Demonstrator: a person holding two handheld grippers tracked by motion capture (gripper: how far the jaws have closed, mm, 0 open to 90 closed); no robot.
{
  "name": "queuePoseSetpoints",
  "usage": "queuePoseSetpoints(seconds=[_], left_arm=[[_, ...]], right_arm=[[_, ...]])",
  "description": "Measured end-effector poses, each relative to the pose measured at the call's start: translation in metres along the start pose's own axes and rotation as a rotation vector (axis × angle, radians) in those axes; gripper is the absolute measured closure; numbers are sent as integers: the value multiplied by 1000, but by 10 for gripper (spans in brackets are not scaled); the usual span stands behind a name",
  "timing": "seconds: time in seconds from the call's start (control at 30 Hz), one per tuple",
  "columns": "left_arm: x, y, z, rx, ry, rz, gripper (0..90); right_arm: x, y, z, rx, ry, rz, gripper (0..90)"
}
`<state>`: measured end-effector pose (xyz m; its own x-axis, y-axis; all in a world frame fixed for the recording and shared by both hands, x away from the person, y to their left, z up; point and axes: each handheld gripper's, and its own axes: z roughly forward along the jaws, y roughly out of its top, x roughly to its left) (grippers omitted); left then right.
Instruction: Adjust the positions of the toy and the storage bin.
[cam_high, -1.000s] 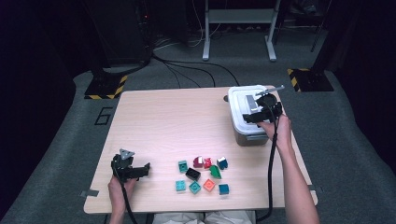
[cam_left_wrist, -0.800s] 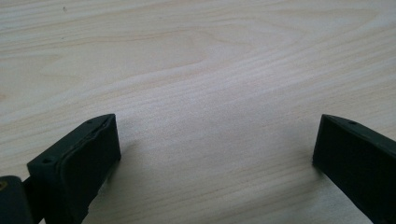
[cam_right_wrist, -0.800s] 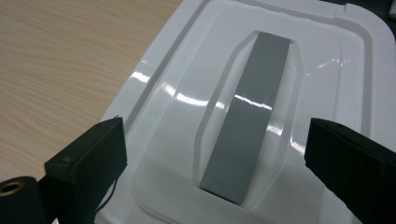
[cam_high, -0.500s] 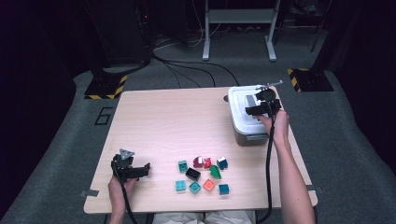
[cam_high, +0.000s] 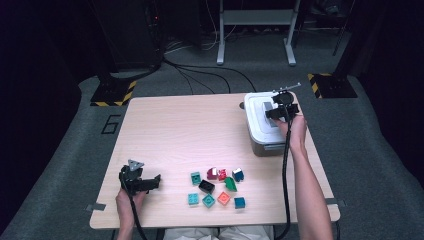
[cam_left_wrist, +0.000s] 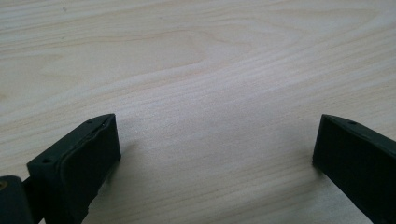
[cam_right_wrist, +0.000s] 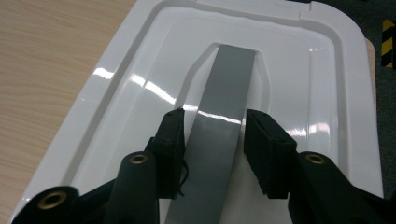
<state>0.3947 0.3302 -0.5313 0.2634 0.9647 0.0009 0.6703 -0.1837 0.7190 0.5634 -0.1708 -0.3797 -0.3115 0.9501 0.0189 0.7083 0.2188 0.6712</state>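
A grey box (cam_high: 263, 145) with a white lid (cam_high: 257, 117) stands at the table's right side. In the right gripper view the lid (cam_right_wrist: 135, 88) carries a grey strap handle (cam_right_wrist: 233, 74) down its middle. My right gripper (cam_right_wrist: 215, 135) sits over the lid, and its jaws have just been closing, with the handle between them and both pads against its edges. In the high view that gripper (cam_high: 275, 111) rests on top of the lid. My left gripper (cam_high: 155, 181) lies at the table's front left, open, with bare wood between its jaws (cam_left_wrist: 215, 140).
Several small toy blocks (cam_high: 217, 187) in teal, red, black and green lie scattered near the front edge, between the two hands. The wooden table (cam_high: 185, 130) is bare behind them. Cables and stand legs sit on the floor beyond.
My right gripper has moved a little farther along the lid, and its jaws have closed in on the handle. The left hand has stayed put.
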Motion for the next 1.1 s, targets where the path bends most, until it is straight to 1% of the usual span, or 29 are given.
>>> queuePoseSetpoints(seconds=[0.2,0.33,0.4,0.53,0.57,0.6,0.63,0.67,0.73,0.87,0.9,1.1], left_arm=[[0,0,0,0,0,0,7],[0,0,0,1,-1,0,7],[0,0,0,1,-1,0,8],[0,0,0,1,0,0,7],[0,0,0,0,0,0,7],[0,0,0,0,0,-1,7],[0,0,0,0,0,-1,7],[0,0,0,0,0,0,7],[0,0,0,0,0,0,7],[0,0,0,2,-1,0,7],[0,0,0,0,0,0,8],[0,0,0,0,1,0,7]], right_arm=[[1,2,1,3,-6,-10,607],[0,3,1,3,-7,-43,612],[0,3,1,7,-4,-42,618],[-3,4,2,8,13,-48,640],[-3,4,2,8,24,-49,647],[-3,4,2,9,46,-48,659],[-3,4,2,9,46,-48,659],[-3,5,3,1,57,-60,663],[-1,5,4,1,74,-70,666],[4,6,4,6,88,-83,666],[5,6,5,-4,92,-89,666],[10,5,4,-5,115,-107,666]])
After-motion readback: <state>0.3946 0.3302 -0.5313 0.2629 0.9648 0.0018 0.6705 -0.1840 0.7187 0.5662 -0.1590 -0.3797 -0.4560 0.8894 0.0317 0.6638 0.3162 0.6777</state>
